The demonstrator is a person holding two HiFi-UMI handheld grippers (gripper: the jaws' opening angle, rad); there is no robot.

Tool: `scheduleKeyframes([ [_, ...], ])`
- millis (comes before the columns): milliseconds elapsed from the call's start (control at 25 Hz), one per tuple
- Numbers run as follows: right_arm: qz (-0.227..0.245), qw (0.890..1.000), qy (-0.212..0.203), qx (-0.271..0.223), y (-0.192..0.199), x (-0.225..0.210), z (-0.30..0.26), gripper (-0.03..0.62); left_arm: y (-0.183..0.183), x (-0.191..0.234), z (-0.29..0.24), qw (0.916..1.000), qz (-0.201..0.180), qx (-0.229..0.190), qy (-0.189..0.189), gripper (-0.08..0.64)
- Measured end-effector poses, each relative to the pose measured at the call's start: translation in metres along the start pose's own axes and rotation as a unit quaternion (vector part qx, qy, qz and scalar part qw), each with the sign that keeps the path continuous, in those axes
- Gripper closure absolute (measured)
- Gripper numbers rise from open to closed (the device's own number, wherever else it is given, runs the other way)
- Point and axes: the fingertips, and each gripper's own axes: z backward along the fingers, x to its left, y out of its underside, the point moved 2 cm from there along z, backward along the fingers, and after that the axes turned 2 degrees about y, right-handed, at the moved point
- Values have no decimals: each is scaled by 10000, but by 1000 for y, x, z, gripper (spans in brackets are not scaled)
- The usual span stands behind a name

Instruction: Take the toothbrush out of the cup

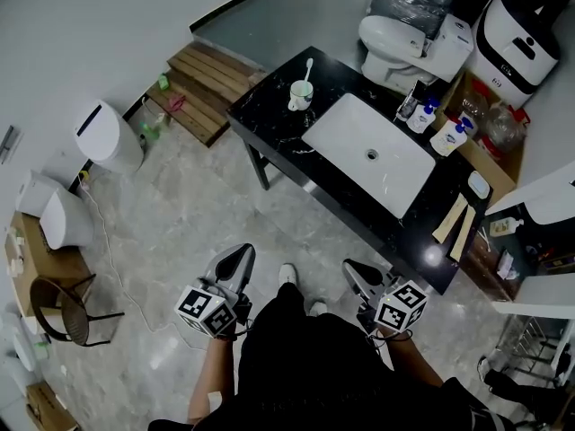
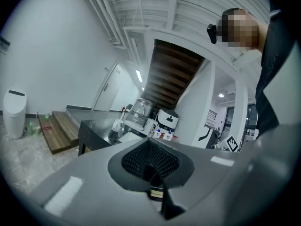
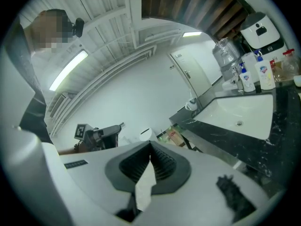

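A white cup [image 1: 300, 94] stands at the far left end of the black counter [image 1: 266, 108], with a white toothbrush [image 1: 308, 67] upright in it. The cup also shows small in the left gripper view [image 2: 116, 125] and the right gripper view [image 3: 190, 105]. Both grippers are held low near the person's body, well short of the counter. My left gripper [image 1: 241, 258] [image 2: 149, 143] has its jaws together with nothing between them. My right gripper [image 1: 356, 271] [image 3: 150, 145] is likewise shut and holds nothing.
A white sink basin [image 1: 375, 153] is set in the counter, with soap bottles [image 1: 446, 136] behind it. A toilet [image 1: 395, 43] stands beyond. A wooden step [image 1: 202, 83], a white bin [image 1: 109, 136] and a chair [image 1: 61, 308] are at the left.
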Motion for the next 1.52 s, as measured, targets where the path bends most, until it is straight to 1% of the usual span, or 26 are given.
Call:
scheduleKeyframes([
  [120, -7, 10000, 33, 12, -9, -2, -22, 578, -11, 20, -9, 9998, 129, -126, 130, 551],
  [280, -62, 9999, 115, 41, -19, -4, -53, 578, -18, 53, -14, 9999, 145, 50, 73, 551],
  [480, -43, 9997, 212, 114, -25, -6, -81, 578, -28, 84, -19, 9993, 327, -40, 163, 551],
  [560, -43, 9996, 254, 104, -27, -7, -87, 578, -29, 91, -22, 9993, 289, 3, 237, 551],
  [680, -66, 9994, 322, 68, -32, -8, -91, 578, -31, 99, -26, 9992, 286, 64, 273, 551],
  [800, -100, 9992, 375, 31, -35, -9, -91, 578, -35, 100, -29, 9989, 362, 56, 276, 551],
  [880, -143, 9991, 397, -7, -35, -11, -90, 578, -36, 101, -33, 9989, 327, 65, 327, 551],
  [960, -320, 9988, 370, -70, -36, -15, -90, 578, -36, 102, -37, 9988, 284, 68, 388, 551],
  [1040, -514, 9981, 311, -145, -40, -17, -90, 578, -37, 102, -42, 9988, 300, 105, 369, 551],
  [1120, -481, 9983, 295, -158, -43, -21, -91, 578, -39, 102, -47, 9989, 291, 146, 335, 551],
  [1280, -413, 9988, 224, -143, -49, -34, -98, 578, -43, 103, -59, 9992, 228, 89, 322, 551],
  [1400, -373, 9991, 149, -143, -60, -48, -109, 578, -47, 106, -74, 9993, 126, 152, 314, 551],
  [1520, -337, 9994, 54, -78, -69, -63, -120, 578, -54, 111, -90, 9996, 144, 163, 205, 551],
])
